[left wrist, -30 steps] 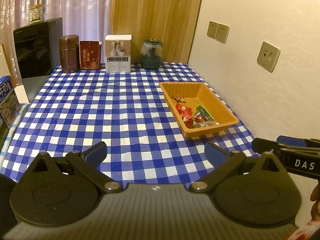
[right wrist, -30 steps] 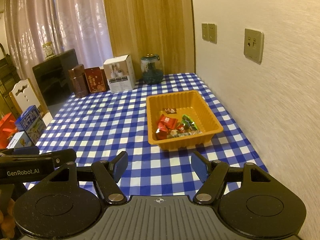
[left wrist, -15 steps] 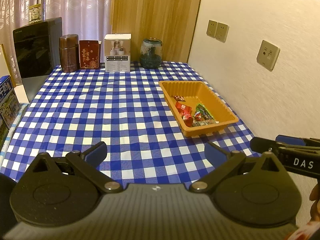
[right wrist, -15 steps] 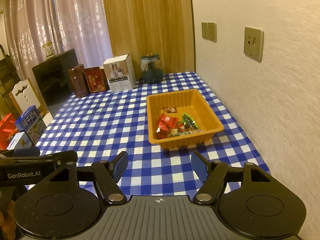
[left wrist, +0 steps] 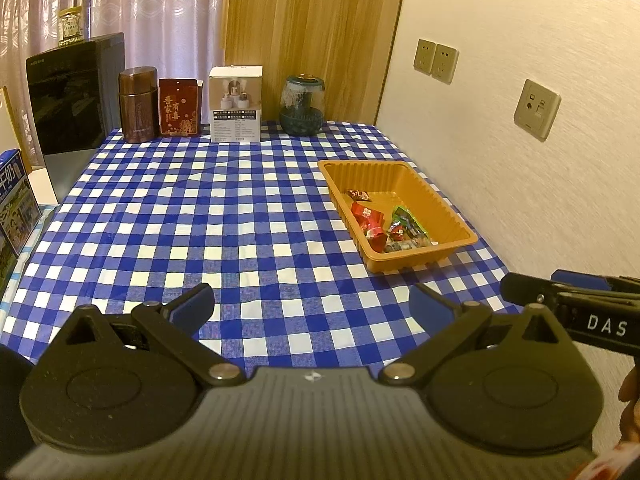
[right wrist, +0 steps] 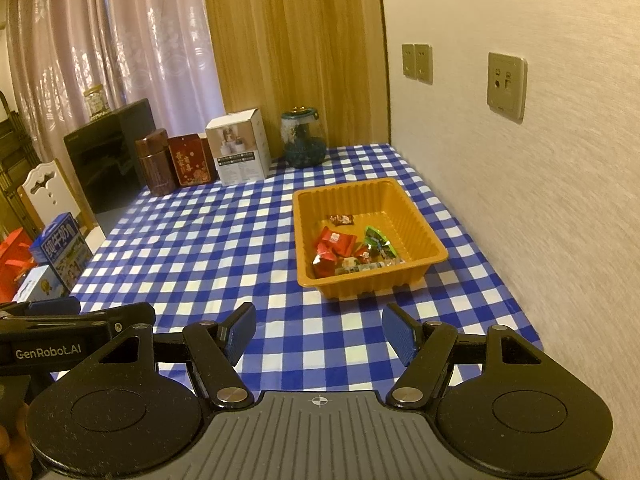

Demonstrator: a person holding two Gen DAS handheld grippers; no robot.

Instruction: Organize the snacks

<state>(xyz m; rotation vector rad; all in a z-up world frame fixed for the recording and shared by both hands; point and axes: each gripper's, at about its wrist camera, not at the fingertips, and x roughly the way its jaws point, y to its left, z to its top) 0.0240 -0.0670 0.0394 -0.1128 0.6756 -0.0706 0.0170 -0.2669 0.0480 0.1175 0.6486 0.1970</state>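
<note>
Covering the whole work surface, the blue-and-white checked tablecloth (left wrist: 240, 216) runs to the wood panel at the back and the white wall on your right. Along the back edge stand a white carton (left wrist: 236, 104), a red tin (left wrist: 179, 107), a brown canister (left wrist: 137, 105) and a dark glass jar (left wrist: 301, 106). The orange tray (right wrist: 400, 276) sits on the cloth near the wall, well ahead of both tools. Snacks (right wrist: 336, 242) lie loose in its near half: red wrappers, a green one, a small dark one further back.

Your left gripper (left wrist: 310, 306) hangs low over the near cloth, fingers spread wide, nothing between them. Your right gripper (right wrist: 318, 330) does likewise, spread and empty.

Only the right wrist view shows the white chair back (right wrist: 48, 192) and red bag (right wrist: 14, 256) off the table's left side. Only the left wrist view shows the "DAS" lettering on the other tool, and each view catches its neighbour at the frame edge.
</note>
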